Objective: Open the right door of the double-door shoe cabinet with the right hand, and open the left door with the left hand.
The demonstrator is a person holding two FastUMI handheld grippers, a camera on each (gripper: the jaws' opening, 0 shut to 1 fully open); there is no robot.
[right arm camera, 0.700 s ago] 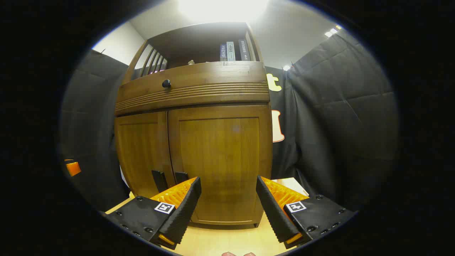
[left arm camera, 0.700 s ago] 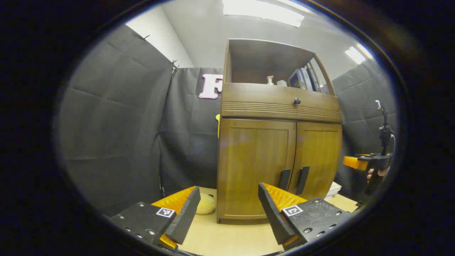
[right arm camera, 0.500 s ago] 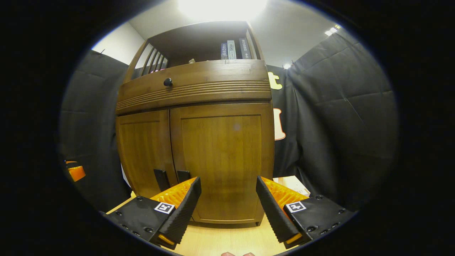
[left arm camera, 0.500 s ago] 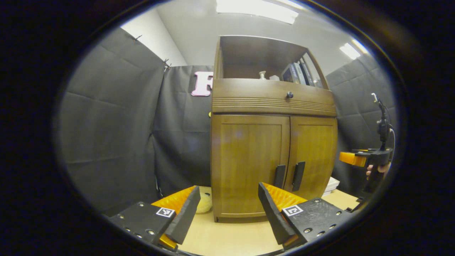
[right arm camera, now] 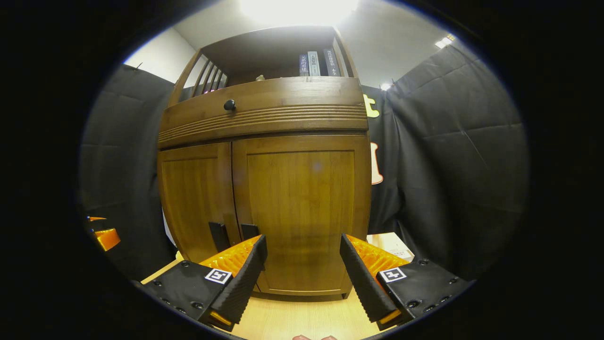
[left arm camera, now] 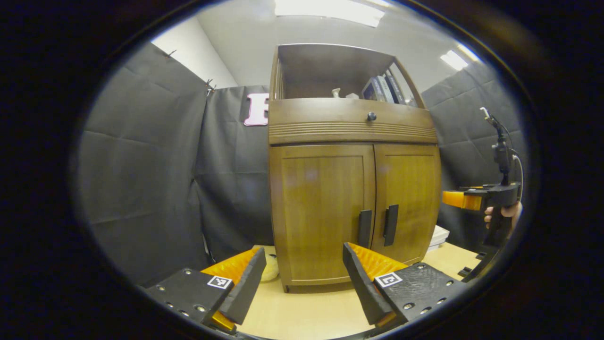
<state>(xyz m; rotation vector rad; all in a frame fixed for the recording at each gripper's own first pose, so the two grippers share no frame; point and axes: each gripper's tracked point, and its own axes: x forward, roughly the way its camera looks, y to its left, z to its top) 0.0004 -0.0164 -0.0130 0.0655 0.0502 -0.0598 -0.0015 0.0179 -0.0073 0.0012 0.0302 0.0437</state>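
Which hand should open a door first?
Probably the right gripper: open, facing the right door, its handle just beside the fingers. The left gripper looks farther back.

I see a warm brown shoe cabinet (left arm camera: 351, 189), wood-grained, with black door handles (left arm camera: 364, 228) and a black drawer knob (right arm camera: 230, 105), on a pale tan table (left arm camera: 306, 314).

Left gripper (left arm camera: 302, 278): your black finger mounts carry silver screws and square black-and-white markers.
Right gripper (right arm camera: 302, 278): same black mounts, screws, markers; ribbed finger faces; cabled mast on top.
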